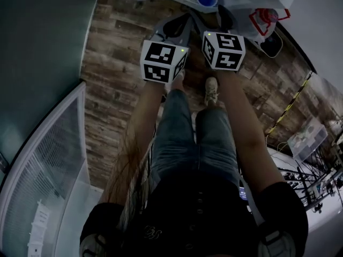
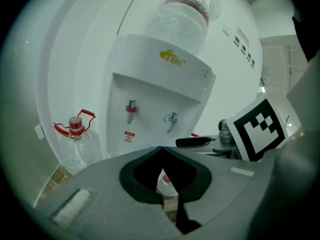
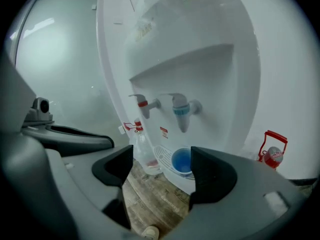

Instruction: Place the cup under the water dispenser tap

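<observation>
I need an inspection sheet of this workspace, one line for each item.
Surface: wooden plank floor; drip tray of the water dispenser.
Job's things: blue cup stands on the tray, beneath the blue tap; red tap beside it.
Clutter: red-handled bottle and clear bottle on either side of the dispenser.
Grippers: left gripper jaws together, empty; right gripper jaws apart, empty.
Cables: some on the white table; yellow-black strip on the floor.
Surroundings: white-framed panel.
</observation>
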Demonstrator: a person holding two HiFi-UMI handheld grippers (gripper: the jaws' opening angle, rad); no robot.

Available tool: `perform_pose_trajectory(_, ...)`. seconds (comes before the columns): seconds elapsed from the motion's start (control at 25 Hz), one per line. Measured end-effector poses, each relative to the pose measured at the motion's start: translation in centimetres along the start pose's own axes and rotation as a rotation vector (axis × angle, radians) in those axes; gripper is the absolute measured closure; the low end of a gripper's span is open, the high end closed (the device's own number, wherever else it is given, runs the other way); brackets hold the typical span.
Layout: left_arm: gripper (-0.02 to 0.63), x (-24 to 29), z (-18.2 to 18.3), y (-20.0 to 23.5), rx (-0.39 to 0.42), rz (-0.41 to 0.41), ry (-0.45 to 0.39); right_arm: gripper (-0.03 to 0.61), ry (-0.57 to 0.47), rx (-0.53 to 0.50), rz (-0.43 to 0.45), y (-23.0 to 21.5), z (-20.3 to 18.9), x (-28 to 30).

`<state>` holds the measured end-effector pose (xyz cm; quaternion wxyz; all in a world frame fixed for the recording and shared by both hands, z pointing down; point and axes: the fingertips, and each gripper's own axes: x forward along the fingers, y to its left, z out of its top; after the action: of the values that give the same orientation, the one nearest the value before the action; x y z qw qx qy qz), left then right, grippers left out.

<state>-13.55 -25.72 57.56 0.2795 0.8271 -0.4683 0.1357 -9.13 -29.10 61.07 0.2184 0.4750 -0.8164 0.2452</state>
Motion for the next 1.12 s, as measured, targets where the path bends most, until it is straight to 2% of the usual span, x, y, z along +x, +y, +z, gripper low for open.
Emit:
perform_pose_trajectory(0.56, 0.612, -5.8, 4.8, -3.4, 0.0, 0.07, -0.063, 0.264, -0.046, -0.003, 0.133, 3.5, 5.3, -8.1)
perform_pose_trajectory(0.88, 0.612, -7.9, 8.1, -7.0, 0.0, 0.079, -0.11, 0.321, -0.059, -0.036, 0.174, 3.5, 7.8, -12.5)
perform_pose_trajectory(1.12, 0.612, -10.6, 9.2, -10.2, -0.025, 0.082, -0.133, 0.402, -0.086, -0.058, 0.212, 3.8, 9.5, -16.5)
